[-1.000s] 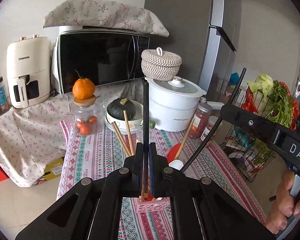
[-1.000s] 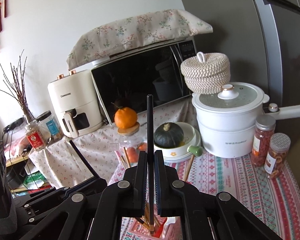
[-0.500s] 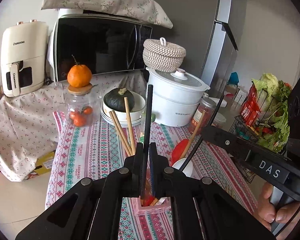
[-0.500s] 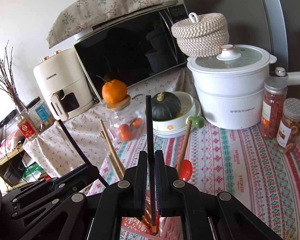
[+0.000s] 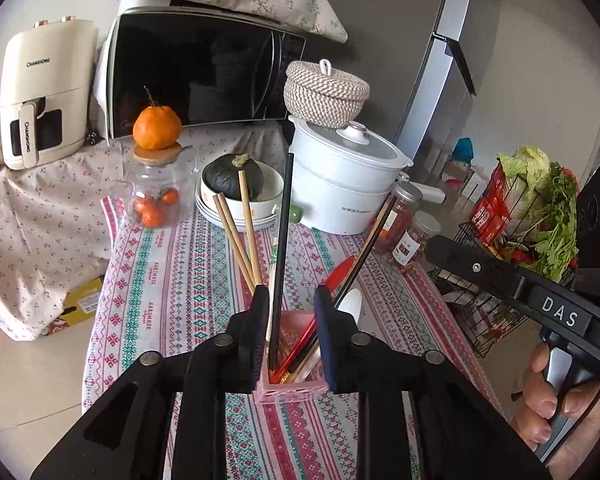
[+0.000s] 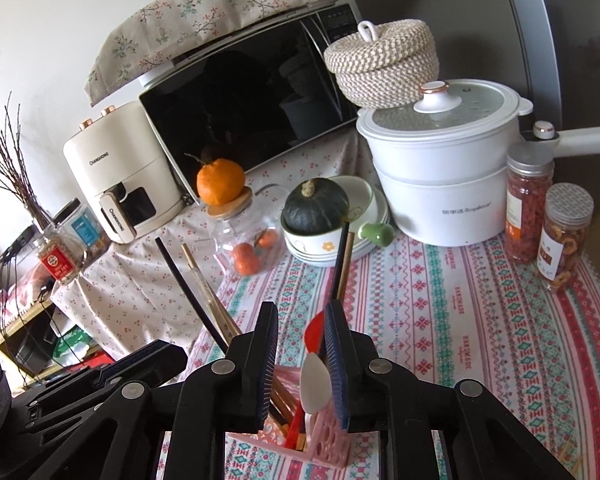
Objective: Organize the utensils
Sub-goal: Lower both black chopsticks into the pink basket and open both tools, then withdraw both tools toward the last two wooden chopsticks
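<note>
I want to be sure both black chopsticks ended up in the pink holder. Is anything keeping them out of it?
Nothing visible does. Both grippers' jaws have just been opening. One black chopstick stands in the pink holder between the left gripper jaws, free of the pads. The other chopstick stands in the holder too, by the right gripper.

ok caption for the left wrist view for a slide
Left tool open around a black chopstick standing in the pink utensil holder on the patterned tablecloth.

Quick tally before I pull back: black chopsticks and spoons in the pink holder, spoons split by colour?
Black chopsticks: 2
Red spoon: 1
White spoon: 1
Total: 4
</note>
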`<state>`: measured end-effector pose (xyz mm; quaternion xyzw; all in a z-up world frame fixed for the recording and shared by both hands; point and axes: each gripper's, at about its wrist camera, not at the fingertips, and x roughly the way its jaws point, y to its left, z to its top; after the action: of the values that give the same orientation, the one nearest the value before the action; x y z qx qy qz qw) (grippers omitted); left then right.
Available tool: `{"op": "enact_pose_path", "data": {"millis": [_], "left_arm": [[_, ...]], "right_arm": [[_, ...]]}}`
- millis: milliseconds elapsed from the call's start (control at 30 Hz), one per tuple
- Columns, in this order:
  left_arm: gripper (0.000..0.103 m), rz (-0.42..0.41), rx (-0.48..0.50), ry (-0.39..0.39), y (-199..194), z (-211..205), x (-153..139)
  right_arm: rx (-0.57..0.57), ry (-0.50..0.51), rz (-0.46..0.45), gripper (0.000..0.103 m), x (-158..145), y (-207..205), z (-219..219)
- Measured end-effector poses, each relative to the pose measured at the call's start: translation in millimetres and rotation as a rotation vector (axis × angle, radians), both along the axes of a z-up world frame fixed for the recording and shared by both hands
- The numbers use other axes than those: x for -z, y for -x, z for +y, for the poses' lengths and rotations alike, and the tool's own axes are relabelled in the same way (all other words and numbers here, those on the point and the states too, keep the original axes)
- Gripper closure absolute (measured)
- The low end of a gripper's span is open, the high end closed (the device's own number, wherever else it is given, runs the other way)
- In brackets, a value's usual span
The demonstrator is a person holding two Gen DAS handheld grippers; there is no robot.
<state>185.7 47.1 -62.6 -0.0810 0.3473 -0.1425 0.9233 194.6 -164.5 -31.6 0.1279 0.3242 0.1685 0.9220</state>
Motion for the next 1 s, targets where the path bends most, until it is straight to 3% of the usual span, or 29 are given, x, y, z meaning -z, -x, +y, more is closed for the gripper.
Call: {"op": "enact_pose_path", "data": {"millis": [33,67,200,367,567,1000], "left_arm": [[0.055,0.008,0.002,0.003,3.2,0.0,0.9],[0.050,0.026,0.004,-0.002,5.6,-1.0,2.6],[0.049,0.121,0.045,-0.038,11.6,-10.1,13.2],[0.033,0.217,0.074,-0.030,19.3,-19.3,30.2],[0.027,0.299,0.107,-0.072,29.0,-38.8,50.3],[0.026,0.395,0.123,-0.167,41.0,-64.4,83.8]], "right_arm": [[0.004,0.008,0.008,0.070,-0.5,2.9,-4.5],[0.009,0.013,0.016,0.065,-0.5,5.5,-9.7],[0.040,0.037,0.059,0.054,2.0,15.3,-34.6],[0.082,0.080,0.112,0.038,12.4,30.3,-67.4],[0.110,0.154,0.208,0.025,36.7,42.4,-94.8],[0.212,0.228,0.539,0.024,123.9,41.2,-141.0]]}}
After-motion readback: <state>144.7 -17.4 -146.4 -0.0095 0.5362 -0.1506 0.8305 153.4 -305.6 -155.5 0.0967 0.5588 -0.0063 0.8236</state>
